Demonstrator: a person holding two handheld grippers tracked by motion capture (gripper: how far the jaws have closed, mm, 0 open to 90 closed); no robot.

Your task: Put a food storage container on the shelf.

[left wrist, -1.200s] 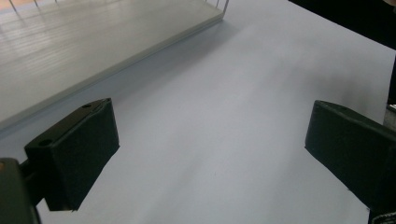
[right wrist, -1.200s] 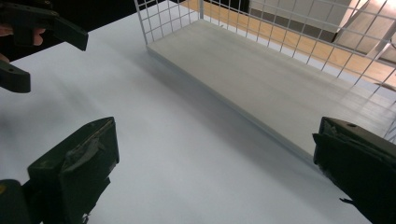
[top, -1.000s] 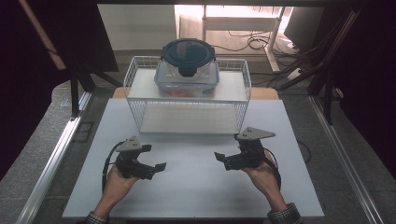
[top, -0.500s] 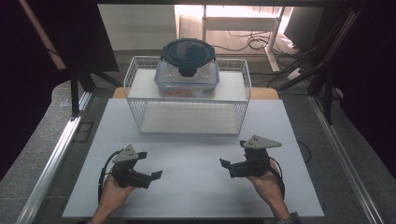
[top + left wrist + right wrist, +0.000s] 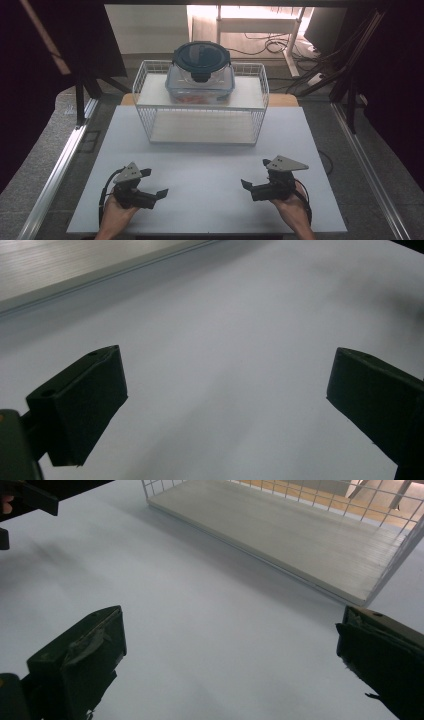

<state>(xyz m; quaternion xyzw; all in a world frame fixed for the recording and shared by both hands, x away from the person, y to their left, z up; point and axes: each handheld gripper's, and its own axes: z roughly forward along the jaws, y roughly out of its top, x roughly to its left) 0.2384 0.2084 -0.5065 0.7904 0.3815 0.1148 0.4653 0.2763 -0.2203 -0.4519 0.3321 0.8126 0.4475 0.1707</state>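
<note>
A clear food container (image 5: 201, 82) with a dark round lid (image 5: 201, 56) stands on the top shelf of a white wire rack (image 5: 200, 97) at the back of the white table (image 5: 205, 165). My left gripper (image 5: 155, 183) is held low over the front left of the table. It is open, with nothing between its jaws (image 5: 227, 360). My right gripper (image 5: 254, 175) is at the front right, open too and holding nothing (image 5: 232, 615). Both point inward toward the table's middle. The rack's lower shelf (image 5: 300, 535) lies ahead of the right gripper, and the left gripper (image 5: 30, 492) shows at top left there.
The rack's lower shelf (image 5: 200, 127) carries nothing. A metal rail (image 5: 60, 165) runs along the table's left side and another (image 5: 367, 170) along the right. Cables (image 5: 265, 45) and dark stand legs (image 5: 320, 80) lie on the floor behind the table.
Both grippers have drawn back toward the table's near edge, the left one farther. Both stay open. The container and rack have not moved.
</note>
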